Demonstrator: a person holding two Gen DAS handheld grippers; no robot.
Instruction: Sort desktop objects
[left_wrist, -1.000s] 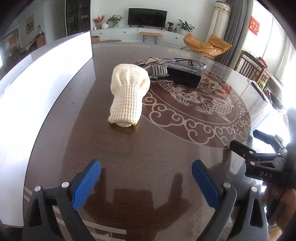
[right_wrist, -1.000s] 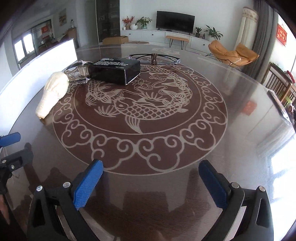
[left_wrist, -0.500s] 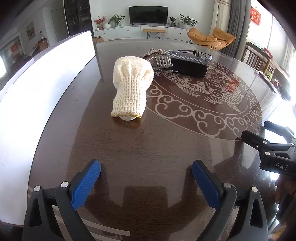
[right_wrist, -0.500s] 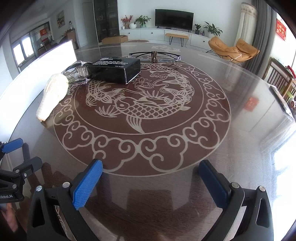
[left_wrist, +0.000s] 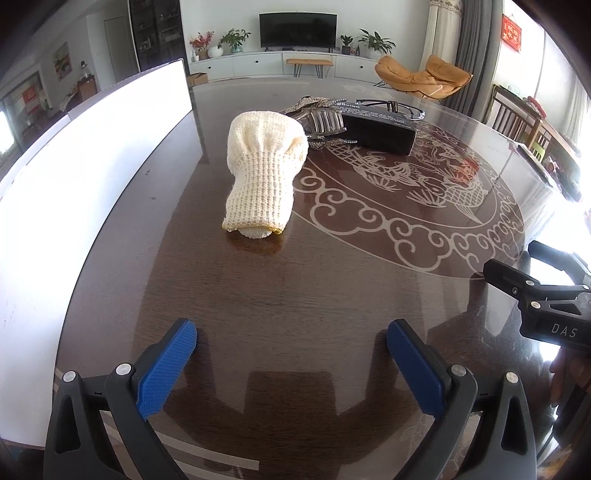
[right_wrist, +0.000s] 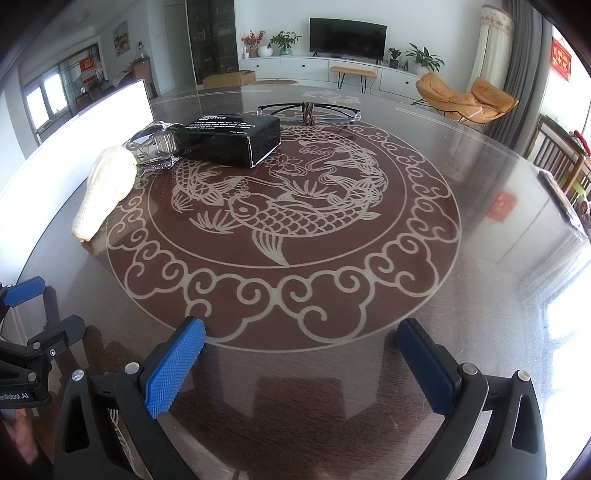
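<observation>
**Both grippers wide above the dragon-and-fish table**

Left wrist view: the left gripper (left_wrist: 291, 354) is spread wide, empty. A cream knitted glove (left_wrist: 263, 170) lies ahead, cuff toward the camera, long axis running away. Behind the glove: a hair claw (left_wrist: 322, 122), black box (left_wrist: 376, 129), glasses (left_wrist: 391, 107). "DAS" marks the right gripper (left_wrist: 517, 269).

Right wrist view: the right gripper (right_wrist: 301, 350) is wide, empty. The glove (right_wrist: 105, 190) lies left of the table (right_wrist: 480, 295) medallion, cuff nearest. The box (right_wrist: 231, 140) print is unreadable.

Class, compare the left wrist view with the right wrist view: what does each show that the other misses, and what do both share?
Only the left wrist view shows the glove's ribbed cuff opening. Only the right wrist view shows the whole fish inlay and the glasses' full frame. Both show the cream knitted glove, black box, hair claw clip, and both grippers open: left gripper, right gripper.
</observation>
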